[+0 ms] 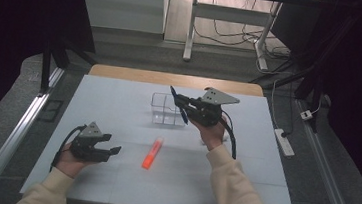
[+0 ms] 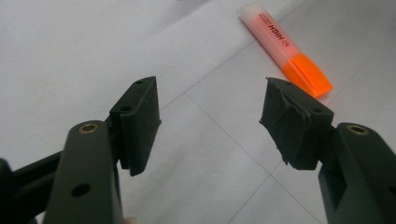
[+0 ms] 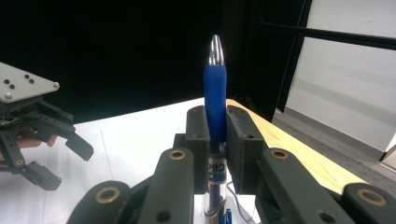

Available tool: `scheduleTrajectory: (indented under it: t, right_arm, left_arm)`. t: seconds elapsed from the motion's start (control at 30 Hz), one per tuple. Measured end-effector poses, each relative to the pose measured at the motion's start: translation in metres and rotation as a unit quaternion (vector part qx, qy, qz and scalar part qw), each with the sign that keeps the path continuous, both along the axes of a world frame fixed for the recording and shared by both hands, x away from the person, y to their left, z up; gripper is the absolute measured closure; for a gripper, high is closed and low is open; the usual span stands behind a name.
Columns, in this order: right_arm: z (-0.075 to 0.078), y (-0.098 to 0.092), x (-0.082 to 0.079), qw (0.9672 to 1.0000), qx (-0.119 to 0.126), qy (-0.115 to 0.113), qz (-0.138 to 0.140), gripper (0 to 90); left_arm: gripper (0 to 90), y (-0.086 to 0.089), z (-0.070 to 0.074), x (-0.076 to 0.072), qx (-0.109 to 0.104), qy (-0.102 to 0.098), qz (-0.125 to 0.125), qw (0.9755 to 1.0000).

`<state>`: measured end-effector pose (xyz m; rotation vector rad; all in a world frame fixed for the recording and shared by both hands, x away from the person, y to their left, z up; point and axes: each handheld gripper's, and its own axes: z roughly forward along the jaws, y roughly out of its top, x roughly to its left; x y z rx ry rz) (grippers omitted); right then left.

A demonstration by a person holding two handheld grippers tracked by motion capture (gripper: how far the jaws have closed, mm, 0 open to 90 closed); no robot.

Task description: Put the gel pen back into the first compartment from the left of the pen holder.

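Blue pen [image 3: 215, 100] is being clamped by the right tool [image 1: 181, 107] just beside the clear box [image 1: 164, 109]; the left tool [image 1: 113, 149] is being held open, empty, nearer the person than that box.

Your left gripper [image 2: 210, 126]: jaws wide apart, nothing between pads. Orange highlighter [image 2: 286, 49] lies ahead on white table [image 2: 70, 51], beyond right-hand jaw, clear of it, cap end nearest.
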<state>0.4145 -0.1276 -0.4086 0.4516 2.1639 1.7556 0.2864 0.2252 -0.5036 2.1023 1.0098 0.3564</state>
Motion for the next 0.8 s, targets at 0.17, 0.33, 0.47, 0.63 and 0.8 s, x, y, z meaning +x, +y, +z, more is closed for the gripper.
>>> scheduleTrajectory:
  t: [0.17, 0.33, 0.47, 0.63, 0.8]
  right_arm:
    - [0.001, 0.003, 0.006, 1.0000, 0.005, 0.002, -0.003, 79.8]
    - [0.002, 0.008, 0.010, 1.0000, 0.008, 0.003, -0.003, 79.8]
    - [0.004, 0.011, 0.014, 1.0000, 0.009, 0.002, -0.004, 79.7]
    - [0.007, 0.016, 0.019, 0.9999, 0.010, 0.003, -0.005, 79.8]
    - [0.008, 0.023, 0.026, 0.9998, 0.013, 0.008, -0.009, 79.8]
  left_arm:
    - [36.8, 0.000, 0.000, -0.001, 0.002, 0.000, 0.000, 1.0000]
    - [36.8, 0.001, 0.000, -0.002, 0.002, -0.001, 0.004, 1.0000]
    - [36.8, 0.002, 0.001, -0.004, 0.001, -0.003, 0.005, 1.0000]
    - [36.8, 0.003, 0.001, -0.005, -0.001, -0.002, 0.007, 1.0000]
    - [36.8, 0.002, 0.001, -0.004, -0.004, 0.000, 0.007, 1.0000]
